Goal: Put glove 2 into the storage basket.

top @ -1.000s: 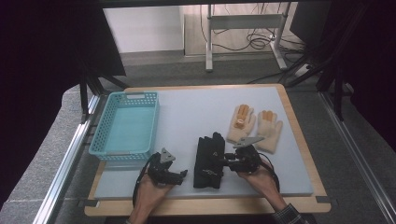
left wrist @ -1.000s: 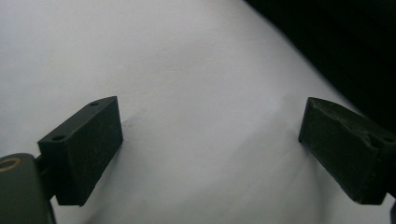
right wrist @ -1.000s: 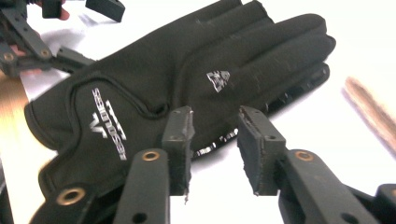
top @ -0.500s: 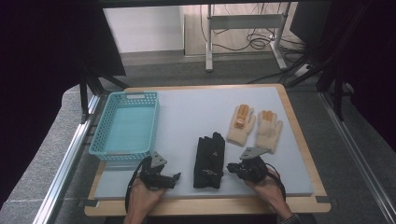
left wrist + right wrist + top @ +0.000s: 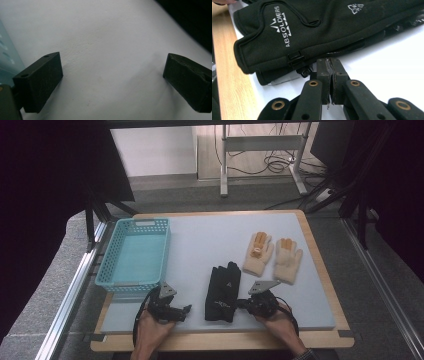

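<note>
In the high view, the left gripper (image 5: 186, 309) rests on the grey mat (image 5: 210, 240) near the front edge, just below the turquoise basket (image 5: 134, 254), which holds nothing visible; the right gripper (image 5: 242, 303) sits just right of the black gloves (image 5: 223, 292), at their cuff end. A pair of cream gloves (image 5: 272, 256) lies farther back on the mat, which sits on a wooden table (image 5: 320, 255). Beyond the table, a grey floor and a metal stand with cables are visible. In the left gripper view, the left gripper (image 5: 112, 75) has its jaws spread wide over bare mat, holding nothing. In the right gripper view, the right gripper (image 5: 331, 63) has its jaws pressed together, tips at the black gloves' (image 5: 317, 32) edge; whether they pinch fabric is unclear.
</note>
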Tool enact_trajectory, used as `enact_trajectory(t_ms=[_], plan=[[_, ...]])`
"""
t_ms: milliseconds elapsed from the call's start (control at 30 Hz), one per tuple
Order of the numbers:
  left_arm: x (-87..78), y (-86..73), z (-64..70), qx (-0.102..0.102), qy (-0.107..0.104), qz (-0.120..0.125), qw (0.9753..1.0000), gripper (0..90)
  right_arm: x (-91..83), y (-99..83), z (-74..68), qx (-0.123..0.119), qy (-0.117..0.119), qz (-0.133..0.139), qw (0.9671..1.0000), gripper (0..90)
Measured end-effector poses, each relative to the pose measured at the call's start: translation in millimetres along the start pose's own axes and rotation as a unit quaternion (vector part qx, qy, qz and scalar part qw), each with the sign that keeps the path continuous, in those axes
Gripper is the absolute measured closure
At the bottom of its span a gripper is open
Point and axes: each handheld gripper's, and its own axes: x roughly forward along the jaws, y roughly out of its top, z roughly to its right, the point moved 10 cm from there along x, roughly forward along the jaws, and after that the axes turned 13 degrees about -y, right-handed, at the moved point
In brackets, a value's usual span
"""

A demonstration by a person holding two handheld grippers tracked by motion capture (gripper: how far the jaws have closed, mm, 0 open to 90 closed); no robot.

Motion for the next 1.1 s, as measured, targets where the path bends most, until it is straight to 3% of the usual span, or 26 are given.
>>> enact_trajectory(t_ms=[300, 433, 833, 1100], plan=[[-7.4, -5.0, -6.7, 0.009, 0.001, -0.004, 0.9999, 2.9, 14.8, 12.9, -20.5, -0.018, 0.014, 0.003, 0.9997, 85.3], [-12.2, -8.4, -12.0, 0.007, 0.007, -0.002, 0.9999, 2.7, 22.3, 19.1, -27.2, -0.012, 0.017, 0.005, 0.9998, 85.3], [-15.9, -10.8, -14.4, 0.015, 0.007, 0.001, 0.9999, 5.1, 42.7, 37.1, -39.5, -0.023, 0.002, 0.010, 0.9997, 85.5], [-15.6, -12.1, -14.7, 0.005, 0.001, 0.007, 1.0000, 5.5, 47.9, 42.5, -44.1, -0.035, -0.003, 0.011, 0.9993, 83.9]])
